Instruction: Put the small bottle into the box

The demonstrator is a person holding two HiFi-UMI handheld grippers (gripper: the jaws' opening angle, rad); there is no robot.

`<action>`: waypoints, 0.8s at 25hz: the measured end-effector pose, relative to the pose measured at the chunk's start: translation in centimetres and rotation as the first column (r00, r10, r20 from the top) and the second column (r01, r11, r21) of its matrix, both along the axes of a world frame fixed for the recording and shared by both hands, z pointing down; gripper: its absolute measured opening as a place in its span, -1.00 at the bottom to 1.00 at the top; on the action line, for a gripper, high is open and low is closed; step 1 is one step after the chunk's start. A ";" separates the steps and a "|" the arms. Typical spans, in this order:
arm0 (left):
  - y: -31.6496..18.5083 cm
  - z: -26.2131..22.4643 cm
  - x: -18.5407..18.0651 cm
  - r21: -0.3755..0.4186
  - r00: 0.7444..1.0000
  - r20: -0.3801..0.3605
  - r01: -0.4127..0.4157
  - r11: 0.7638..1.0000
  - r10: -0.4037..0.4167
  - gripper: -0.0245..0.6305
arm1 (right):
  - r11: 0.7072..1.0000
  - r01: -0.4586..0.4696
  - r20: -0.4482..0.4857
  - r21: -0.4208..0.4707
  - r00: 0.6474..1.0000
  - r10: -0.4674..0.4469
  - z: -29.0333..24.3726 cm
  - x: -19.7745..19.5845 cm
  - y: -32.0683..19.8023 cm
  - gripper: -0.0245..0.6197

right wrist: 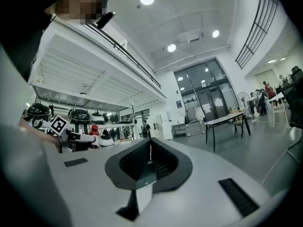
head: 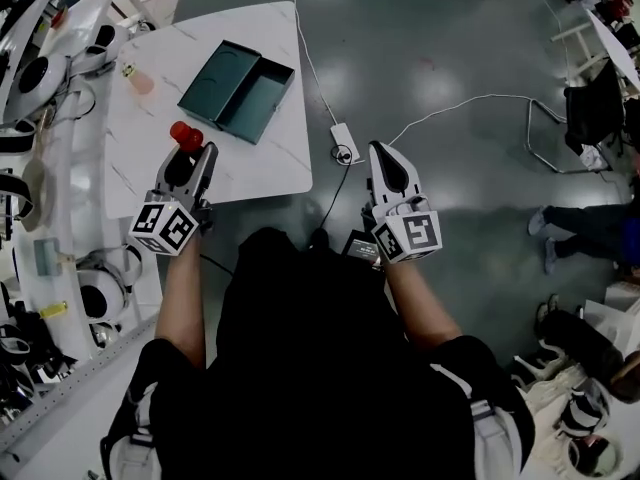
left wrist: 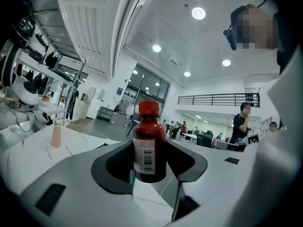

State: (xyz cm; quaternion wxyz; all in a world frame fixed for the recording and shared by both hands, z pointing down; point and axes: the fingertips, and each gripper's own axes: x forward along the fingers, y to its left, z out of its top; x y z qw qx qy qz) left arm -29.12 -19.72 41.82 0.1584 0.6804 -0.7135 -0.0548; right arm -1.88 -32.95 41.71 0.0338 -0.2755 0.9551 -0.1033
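Observation:
My left gripper [head: 188,150] is shut on a small dark-red bottle with a red cap [head: 185,134], held upright above the white table [head: 270,173]. In the left gripper view the bottle [left wrist: 149,145] stands between the jaws, its white barcode label facing me. The open dark-teal box [head: 236,90] lies on the table just beyond and right of the bottle. My right gripper [head: 384,160] hovers over the grey floor right of the table, its jaws [right wrist: 150,151] shut with nothing between them.
A small pink bottle [head: 138,80] stands at the table's far left, seen also as the pink bottle [left wrist: 56,135]. A power strip [head: 344,143] with white cables lies on the floor beside the table. Robot parts crowd the left bench [head: 40,168]. A seated person's legs [head: 580,230] are at right.

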 end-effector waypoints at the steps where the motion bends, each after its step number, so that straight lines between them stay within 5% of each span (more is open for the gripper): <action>1: -0.9 0.4 -0.4 -0.034 1.000 -0.006 -0.024 0.999 0.024 -0.23 | 1.000 -0.002 0.002 -0.004 1.000 0.002 0.2 -0.3 -0.6 -0.82; 5: -4.7 2.6 -2.3 -0.173 0.991 -0.053 -0.132 0.976 0.125 -0.23 | 1.000 -0.022 -0.011 -0.010 1.000 0.022 1.2 -1.6 -2.4 -0.82; 9: -9.3 5.3 -3.9 -0.278 0.969 -0.095 -0.247 0.928 0.230 -0.23 | 0.996 -0.086 -0.042 -0.011 0.995 0.085 2.2 -2.4 -4.5 -0.82; 20: -17.6 12.6 -4.6 -0.488 0.871 -0.223 -0.488 0.724 0.437 -0.23 | 0.966 -0.260 -0.110 -0.006 0.960 0.258 2.6 -3.9 -8.1 -0.82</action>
